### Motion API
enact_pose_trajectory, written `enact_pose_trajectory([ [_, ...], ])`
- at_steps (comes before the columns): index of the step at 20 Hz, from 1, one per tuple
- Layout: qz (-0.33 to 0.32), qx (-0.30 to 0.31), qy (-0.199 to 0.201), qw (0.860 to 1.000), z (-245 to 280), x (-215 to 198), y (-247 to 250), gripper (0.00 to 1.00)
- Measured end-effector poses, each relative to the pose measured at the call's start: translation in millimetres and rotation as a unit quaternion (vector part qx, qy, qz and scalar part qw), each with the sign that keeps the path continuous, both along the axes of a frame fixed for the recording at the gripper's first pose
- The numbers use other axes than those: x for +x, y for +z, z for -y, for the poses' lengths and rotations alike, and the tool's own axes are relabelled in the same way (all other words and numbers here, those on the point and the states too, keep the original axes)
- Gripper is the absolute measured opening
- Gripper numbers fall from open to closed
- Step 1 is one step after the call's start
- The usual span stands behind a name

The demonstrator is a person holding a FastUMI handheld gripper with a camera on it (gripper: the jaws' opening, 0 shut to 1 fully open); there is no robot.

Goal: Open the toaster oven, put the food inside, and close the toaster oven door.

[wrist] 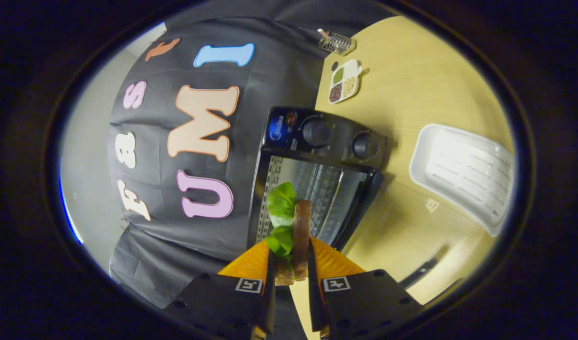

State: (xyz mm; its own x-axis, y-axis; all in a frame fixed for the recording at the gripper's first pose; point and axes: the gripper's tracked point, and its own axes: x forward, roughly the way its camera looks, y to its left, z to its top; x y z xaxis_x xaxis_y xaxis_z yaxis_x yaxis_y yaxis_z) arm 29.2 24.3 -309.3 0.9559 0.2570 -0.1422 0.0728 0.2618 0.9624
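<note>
Sandwich (296, 236), a slice of bread with green lettuce leaves sticking out on one side, sits clamped between the two fingers of the gripper (291, 264), which press on it from both sides so it stands on edge and points forward along them. Holding it by its flat faces seems sensible: the thin edge leads, which should slip through an opening more easily than a broad face. Just beyond the fingers is the toaster oven (317, 170), standing on the wooden table (411, 61) against the black cloth wall, its door (359, 208) already swung open so the wire rack (317, 189) and shiny inside walls show. The view is rolled, so the oven looks tilted; its two knobs (340, 139) sit on the panel beside the opening. My reading is that opening is done and the food is on its way in, with placing and closing yet to come. The opening looks wider than the sandwich, but the lettuce hangs loose and could brush the frame or the open door. To the oven's far side the table has free room, with a white tray (463, 174) near, and a small divided dish (345, 80) and a wire holder (336, 42) well apart from the path.
</note>
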Motion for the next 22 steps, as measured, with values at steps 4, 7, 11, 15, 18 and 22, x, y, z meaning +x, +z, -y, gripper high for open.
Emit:
enact_pose_trajectory([
  [4, 0.006, -0.008, -0.016, 1.0, -19, 40, -3, 0.32],
  [7, 0.004, -0.028, -0.023, 0.999, -27, 64, -8, 0.32],
  [11, 0.004, -0.066, -0.02, 0.998, -34, 90, -15, 0.32],
  [15, 0.009, -0.071, -0.035, 0.997, -28, 105, -20, 0.32],
  [18, 0.007, -0.082, -0.042, 0.996, -26, 107, -24, 0.34],
  [22, -0.009, -0.127, -0.053, 0.99, -20, 101, -31, 0.37],
])
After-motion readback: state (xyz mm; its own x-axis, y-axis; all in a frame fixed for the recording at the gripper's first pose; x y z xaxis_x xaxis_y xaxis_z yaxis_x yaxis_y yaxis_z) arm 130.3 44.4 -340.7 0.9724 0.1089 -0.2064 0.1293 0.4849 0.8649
